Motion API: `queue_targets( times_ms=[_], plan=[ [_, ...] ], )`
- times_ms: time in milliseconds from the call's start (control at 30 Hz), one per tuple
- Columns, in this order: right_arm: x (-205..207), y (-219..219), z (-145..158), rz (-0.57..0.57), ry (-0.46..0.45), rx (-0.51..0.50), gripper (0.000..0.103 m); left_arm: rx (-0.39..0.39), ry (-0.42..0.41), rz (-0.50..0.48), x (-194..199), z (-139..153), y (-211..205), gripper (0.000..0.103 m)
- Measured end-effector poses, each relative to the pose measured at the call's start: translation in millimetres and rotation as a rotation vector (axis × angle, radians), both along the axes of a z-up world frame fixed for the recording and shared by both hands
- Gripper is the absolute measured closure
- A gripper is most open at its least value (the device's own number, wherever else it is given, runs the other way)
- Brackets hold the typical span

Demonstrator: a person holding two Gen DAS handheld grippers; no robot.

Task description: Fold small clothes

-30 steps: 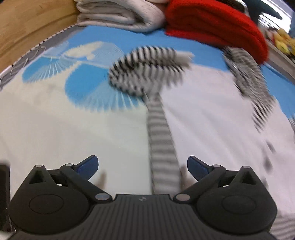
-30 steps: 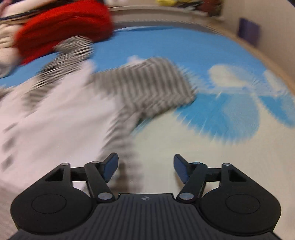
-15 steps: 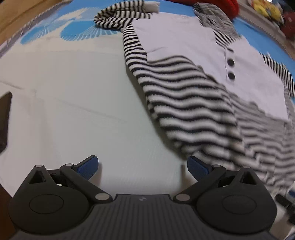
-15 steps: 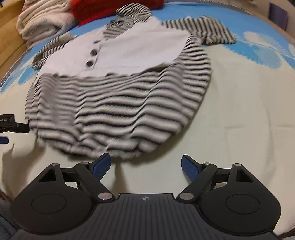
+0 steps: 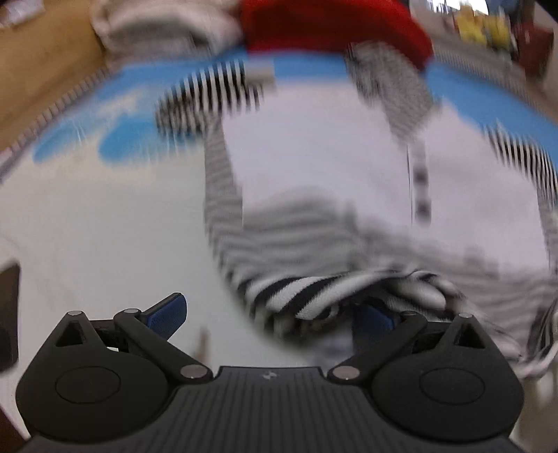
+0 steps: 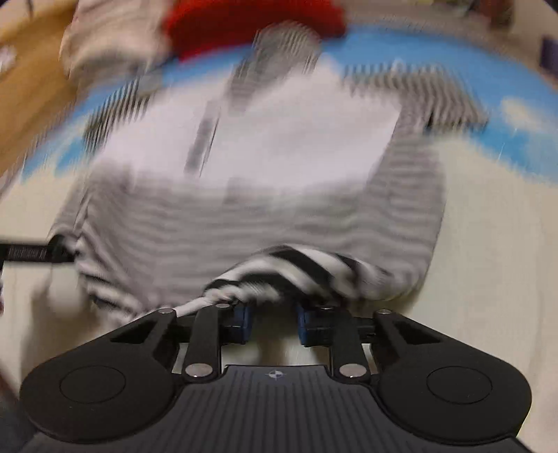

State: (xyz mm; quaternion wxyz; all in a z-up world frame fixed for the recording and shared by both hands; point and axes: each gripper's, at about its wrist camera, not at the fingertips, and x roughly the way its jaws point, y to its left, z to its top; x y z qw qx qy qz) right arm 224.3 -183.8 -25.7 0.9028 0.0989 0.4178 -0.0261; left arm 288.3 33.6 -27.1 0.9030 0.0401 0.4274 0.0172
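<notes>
A small black-and-white striped top with a plain white chest panel (image 5: 314, 167) lies spread on the bed; it also shows in the right wrist view (image 6: 261, 150). Both views are motion-blurred. My left gripper (image 5: 275, 313) is open at the hem's left corner, the striped hem (image 5: 307, 296) draped over its right finger. My right gripper (image 6: 273, 322) is nearly shut with the bunched striped hem (image 6: 279, 268) pinched at its fingertips and lifted. The left gripper's arm shows at the left edge of the right wrist view (image 6: 28, 252).
A red folded garment (image 5: 331, 24) and a pale folded garment (image 5: 157, 24) are stacked at the far edge. The bed cover (image 5: 87, 226) is cream with blue patches. A wooden headboard (image 5: 35, 69) is at far left. A dark object (image 5: 8, 313) sits at the left edge.
Both grippers moved forward onto the top's hem. The right gripper closed from wide open onto the hem and bunched it up. The left stays open with cloth now over its right finger.
</notes>
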Motion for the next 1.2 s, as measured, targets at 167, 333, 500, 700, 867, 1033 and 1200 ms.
queue_targets(
  times_ms=[167, 333, 500, 700, 867, 1033, 1200],
  plan=[
    [25, -24, 12, -0.164, -0.111, -0.107, 0.070, -0.012, -0.004, -0.011, 27, -2, -19, 0.000],
    [32, -23, 0, -0.119, -0.032, -0.092, 0.068, 0.007, 0.068, -0.037, 34, -15, -27, 0.000],
    [33, -31, 0, -0.188, 0.000, -0.051, 0.044, 0.050, 0.075, -0.044, 35, -20, -28, 0.000],
    [24, -30, -8, -0.207, 0.080, -0.009, 0.027, 0.089, 0.080, -0.046, 30, -23, -31, 0.000],
    [12, -21, -16, -0.163, 0.107, -0.001, 0.081, 0.105, 0.102, -0.052, 30, -29, -40, 0.000],
    [-19, -34, 22, -0.206, -0.066, 0.024, 0.084, 0.125, 0.119, -0.078, 22, -33, -43, 0.000],
    [-50, -61, 60, -0.311, -0.262, -0.020, 0.103, 0.174, 0.148, -0.106, 15, -41, -39, 0.000]
  ],
)
